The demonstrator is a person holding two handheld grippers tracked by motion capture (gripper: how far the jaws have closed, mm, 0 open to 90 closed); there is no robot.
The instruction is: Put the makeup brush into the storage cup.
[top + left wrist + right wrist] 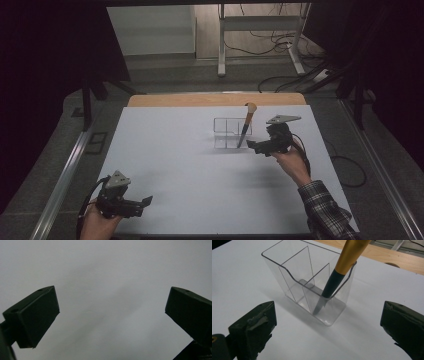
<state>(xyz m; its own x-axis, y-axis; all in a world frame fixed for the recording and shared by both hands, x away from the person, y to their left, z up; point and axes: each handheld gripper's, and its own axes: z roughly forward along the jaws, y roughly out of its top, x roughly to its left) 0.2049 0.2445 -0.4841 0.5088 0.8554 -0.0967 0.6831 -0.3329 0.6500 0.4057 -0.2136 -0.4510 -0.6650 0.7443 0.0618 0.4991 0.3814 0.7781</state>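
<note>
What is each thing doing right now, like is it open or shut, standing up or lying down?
Left gripper: open, holding nothing, over the white table.
Right gripper: open, holding nothing, beside the organiser.
Clear organiser: upright on the table, open at the top.
Makeup brush: in one compartment, handle down, leaning on the rim, bristles up.

You have a white sheet [190,165] covering the table, with a strip of bare wood table [215,99] showing along its far edge. Beyond that, on the grey floor [165,75], stands a white metal frame [260,30] with loose black cables [265,42] trailing around its feet.
</note>
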